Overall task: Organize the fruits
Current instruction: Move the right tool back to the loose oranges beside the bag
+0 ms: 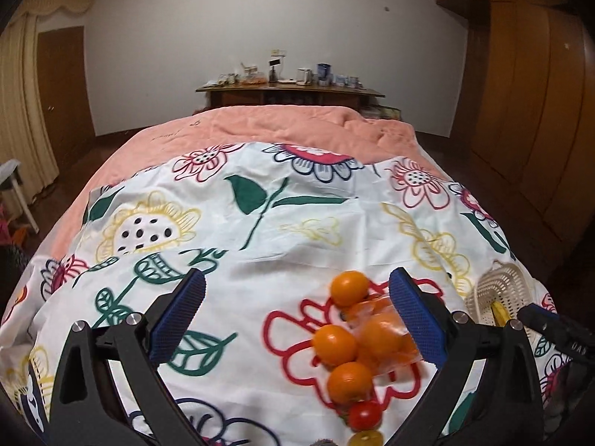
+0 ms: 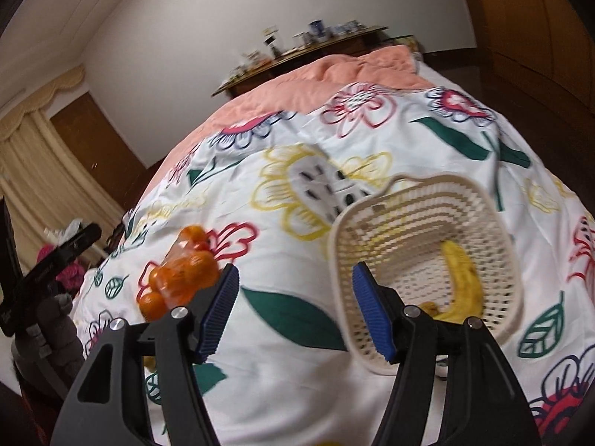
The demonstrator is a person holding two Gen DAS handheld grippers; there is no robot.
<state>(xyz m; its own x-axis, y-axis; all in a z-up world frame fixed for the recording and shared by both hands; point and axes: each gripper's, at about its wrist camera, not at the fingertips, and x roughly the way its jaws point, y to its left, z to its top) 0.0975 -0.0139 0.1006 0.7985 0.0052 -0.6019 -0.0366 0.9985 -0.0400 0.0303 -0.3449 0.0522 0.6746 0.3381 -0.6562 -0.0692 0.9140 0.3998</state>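
Left gripper [image 1: 297, 319] nearest, ribbed blue pads spread wide, nothing between them — hovers over loose oranges [image 1: 334, 343], some in crinkly clear bag [image 1: 386, 329], cherry tomato [image 1: 365, 414] at near edge of bed. Looks lined up for a pick. Right gripper [image 2: 295, 312] also wide open, empty, beside woven cream plastic basket [image 2: 424, 200] toward right edge of flowered sheet [image 1: 260, 230]; banana [image 2: 461, 278] curved inside. Basket tipped toward camera — likely for easy dropping. Soft pink quilt [image 1: 297, 126] beyond.
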